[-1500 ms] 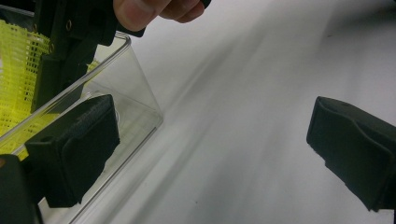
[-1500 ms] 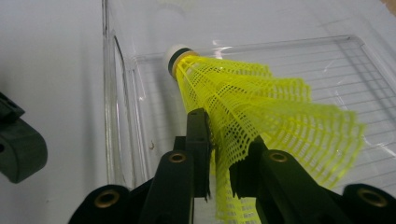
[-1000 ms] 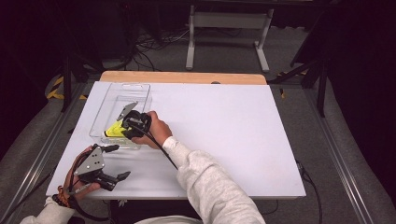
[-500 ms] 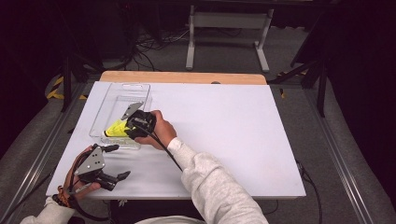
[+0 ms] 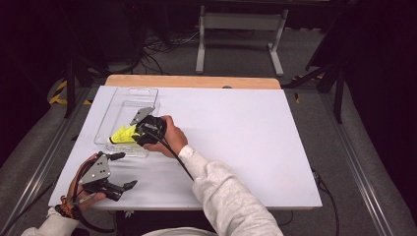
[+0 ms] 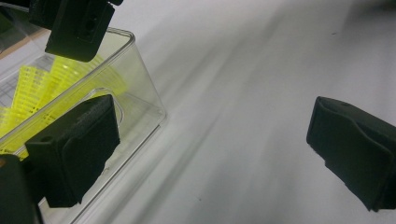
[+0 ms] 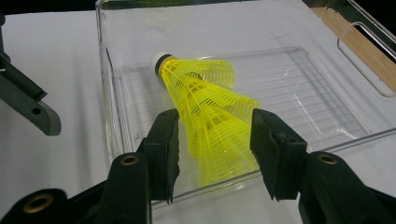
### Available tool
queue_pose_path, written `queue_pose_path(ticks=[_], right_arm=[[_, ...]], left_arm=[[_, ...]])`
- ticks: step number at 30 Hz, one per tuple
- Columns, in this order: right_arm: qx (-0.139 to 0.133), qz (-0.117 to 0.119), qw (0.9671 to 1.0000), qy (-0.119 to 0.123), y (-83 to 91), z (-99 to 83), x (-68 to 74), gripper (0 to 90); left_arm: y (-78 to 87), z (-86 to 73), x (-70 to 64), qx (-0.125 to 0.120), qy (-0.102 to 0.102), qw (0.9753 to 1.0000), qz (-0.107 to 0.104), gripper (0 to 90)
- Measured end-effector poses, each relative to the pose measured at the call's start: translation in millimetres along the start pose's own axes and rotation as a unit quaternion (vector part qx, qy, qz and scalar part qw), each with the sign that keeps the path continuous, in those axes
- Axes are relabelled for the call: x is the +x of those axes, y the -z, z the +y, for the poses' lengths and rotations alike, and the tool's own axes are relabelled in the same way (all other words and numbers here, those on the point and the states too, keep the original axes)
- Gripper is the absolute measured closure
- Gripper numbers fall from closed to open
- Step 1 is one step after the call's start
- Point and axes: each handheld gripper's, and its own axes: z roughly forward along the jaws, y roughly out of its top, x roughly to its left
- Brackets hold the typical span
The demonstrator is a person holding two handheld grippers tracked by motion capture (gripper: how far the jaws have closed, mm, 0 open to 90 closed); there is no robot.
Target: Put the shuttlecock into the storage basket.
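A yellow shuttlecock (image 7: 210,107) lies on its side in a clear plastic tray (image 7: 107,84), white cork end pointing away from me. My right gripper (image 7: 215,135) is open at the tray's near wall, one jaw on each side of the mesh skirt, which does not look squeezed. From above, the right gripper (image 5: 135,135) sits over the near end of the tray (image 5: 133,91) beside the shuttlecock (image 5: 120,133). My left gripper (image 5: 124,171) is held open near the table's front left edge. In its own view the left gripper (image 6: 215,154) has nothing between its jaws, next to the tray's corner (image 6: 140,93).
The white tabletop (image 5: 246,142) stretches to the right of the tray, with a wooden strip (image 5: 196,81) along its far edge. A metal stand (image 5: 241,29) and cables lie on the floor beyond. The right gripper's cable (image 5: 174,157) trails along the sleeve.
My right gripper has shifted slightly to the right at the tray's near end. The shuttlecock has stayed in place, and the left gripper has barely moved.
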Motion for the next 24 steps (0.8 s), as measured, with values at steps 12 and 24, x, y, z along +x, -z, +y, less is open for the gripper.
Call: queue_pose_path(ticks=[12,24], right_arm=[[-0.010,-0.008,0.9999,0.004,3.0,-2.7,-0.1,49.6],[-0.023,-0.025,0.9993,0.014,7.3,-2.6,-2.4,38.8]], left_arm=[[-0.2,-0.3,0.1,0.000,0.002,1.0000,-0.001,3.3],[-0.6,-0.5,0.1,-0.001,0.004,1.0000,-0.002,3.5]])
